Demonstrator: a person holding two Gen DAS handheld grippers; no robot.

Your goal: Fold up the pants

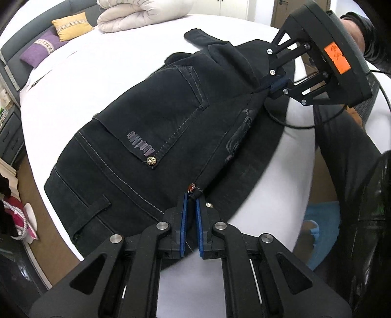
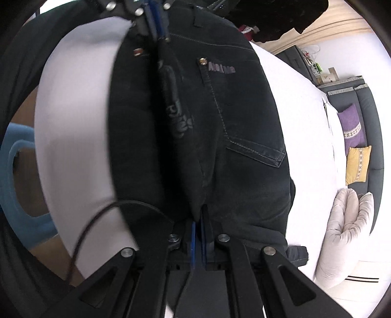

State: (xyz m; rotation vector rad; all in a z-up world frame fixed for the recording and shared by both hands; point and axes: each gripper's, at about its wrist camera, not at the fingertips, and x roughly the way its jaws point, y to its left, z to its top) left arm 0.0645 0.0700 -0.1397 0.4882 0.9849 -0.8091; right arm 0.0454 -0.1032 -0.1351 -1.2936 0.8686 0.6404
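Observation:
Dark denim pants (image 1: 158,117) lie seat-side up on the white bed (image 1: 97,68), back pocket and rivet showing. At the near edge of the waist my left gripper (image 1: 192,195) is shut on the fabric, blue pads pinching a fold. Farther along the same folded edge, my right gripper (image 1: 270,85) is shut on the cloth, a hand in a black sleeve behind it. In the right wrist view the pants (image 2: 232,122) fill the middle. There the right gripper (image 2: 198,217) clamps the crotch-side fold at the bottom and the left gripper (image 2: 156,27) clamps the waist at the top.
A rolled cream duvet (image 1: 136,17) sits at the far side of the bed, with a yellow pillow (image 1: 70,25) and a purple pillow (image 1: 41,47) by the grey headboard. A black cable (image 1: 293,124) loops over the sheet. A blue plastic item (image 2: 17,176) stands on the floor beside the bed.

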